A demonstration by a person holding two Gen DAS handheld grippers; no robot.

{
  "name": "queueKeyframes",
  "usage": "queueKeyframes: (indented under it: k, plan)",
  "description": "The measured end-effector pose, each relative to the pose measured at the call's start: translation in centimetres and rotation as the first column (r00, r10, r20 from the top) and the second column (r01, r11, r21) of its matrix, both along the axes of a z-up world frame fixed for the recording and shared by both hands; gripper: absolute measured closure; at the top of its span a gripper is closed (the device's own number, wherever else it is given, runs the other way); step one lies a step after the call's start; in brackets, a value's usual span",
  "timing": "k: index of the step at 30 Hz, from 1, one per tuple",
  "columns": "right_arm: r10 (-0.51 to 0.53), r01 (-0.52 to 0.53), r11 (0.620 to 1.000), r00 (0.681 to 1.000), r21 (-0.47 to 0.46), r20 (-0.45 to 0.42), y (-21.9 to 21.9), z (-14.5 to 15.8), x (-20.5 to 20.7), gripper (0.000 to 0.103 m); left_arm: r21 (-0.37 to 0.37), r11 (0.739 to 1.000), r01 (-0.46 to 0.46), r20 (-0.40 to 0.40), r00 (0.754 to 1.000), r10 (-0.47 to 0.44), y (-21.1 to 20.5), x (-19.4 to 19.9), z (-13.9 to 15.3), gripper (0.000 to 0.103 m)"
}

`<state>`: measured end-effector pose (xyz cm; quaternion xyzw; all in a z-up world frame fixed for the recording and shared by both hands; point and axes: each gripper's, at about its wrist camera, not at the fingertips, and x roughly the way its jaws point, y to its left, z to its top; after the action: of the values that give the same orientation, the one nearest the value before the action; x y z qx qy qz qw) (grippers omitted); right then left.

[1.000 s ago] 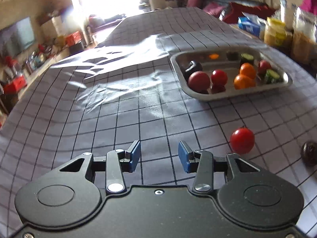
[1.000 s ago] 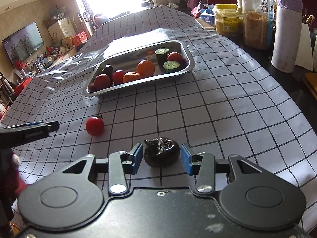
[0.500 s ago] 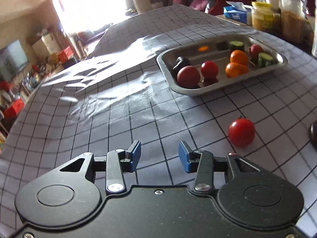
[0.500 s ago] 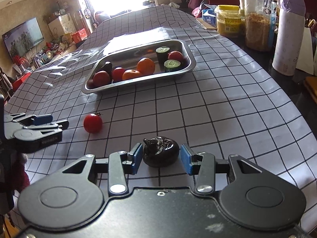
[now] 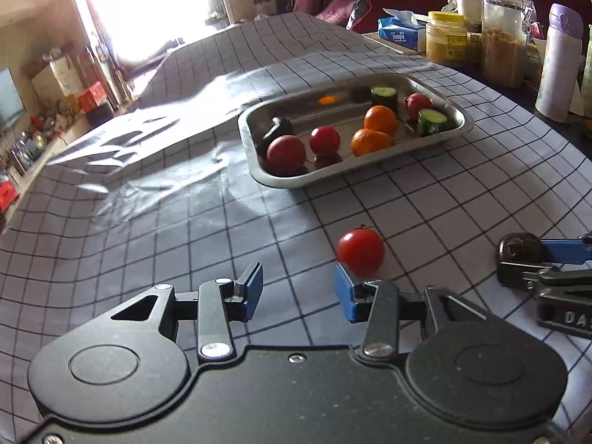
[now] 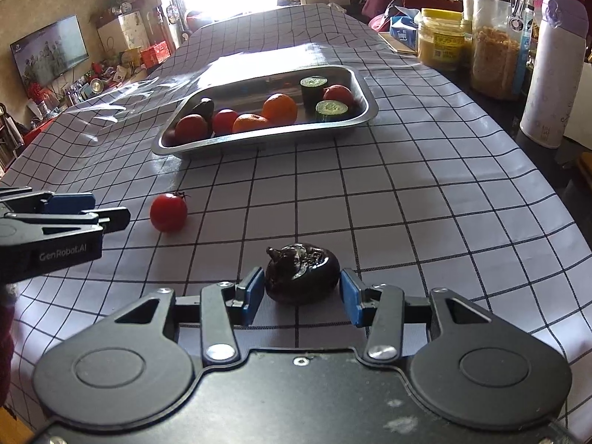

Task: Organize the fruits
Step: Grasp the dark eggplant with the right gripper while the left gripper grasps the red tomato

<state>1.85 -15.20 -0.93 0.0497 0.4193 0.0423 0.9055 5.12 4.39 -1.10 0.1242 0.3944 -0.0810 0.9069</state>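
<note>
A red tomato (image 5: 360, 252) lies on the checked cloth just beyond the right fingertip of my left gripper (image 5: 296, 281), which is open with only cloth between its blue pads. A dark, wrinkled round fruit (image 6: 301, 277) rests on the cloth between the pads of my right gripper (image 6: 300, 282). Its jaws are opening, and a thin gap shows on each side of the fruit. The steel tray (image 6: 266, 138) further back holds tomatoes, oranges, cucumber pieces and an avocado. In the right wrist view the tomato (image 6: 168, 211) sits right of the left gripper (image 6: 74, 214).
Jars (image 6: 494, 33), a yellow-lidded tub (image 6: 442, 37) and a pale flask (image 6: 555, 70) line the table's right edge, with a tissue box (image 5: 401, 33) behind. Bare checked cloth stretches left of the tray (image 5: 246, 137). The table's left edge drops off toward shelves and a television (image 6: 48, 53).
My left gripper has swung toward the tomato, which now sits close to its right fingertip. The right gripper's pads stand slightly wider around the dark fruit, which has not moved.
</note>
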Motion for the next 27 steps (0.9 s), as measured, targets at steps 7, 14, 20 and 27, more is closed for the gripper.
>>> queueKeyframes:
  k: [7, 14, 20, 27]
  plan:
    - [0.006, -0.004, 0.999, 0.999, -0.049, 0.035, 0.7, -0.5, 0.4, 0.053, -0.007, 1.0, 0.01, -0.03, 0.999, -0.01, -1.5, 0.5, -0.2, 0.051]
    - [0.031, -0.028, 0.998, 0.998, -0.061, 0.047, 0.6, -0.6, 0.3, 0.054, -0.037, 0.999, -0.012, -0.081, 0.997, 0.009, -2.7, 1.6, -0.7, 0.05]
    - [0.039, -0.037, 0.998, 0.998, -0.047, 0.046, 0.4, -0.5, 0.4, 0.054, -0.043, 0.998, -0.035, -0.104, 0.994, 0.031, -3.4, 2.3, -1.3, 0.05]
    - [0.037, -0.036, 0.999, 0.998, -0.041, 0.048, 0.3, -0.5, 0.3, 0.054, -0.044, 0.996, -0.077, -0.113, 0.991, 0.072, -3.8, 3.0, -1.9, 0.048]
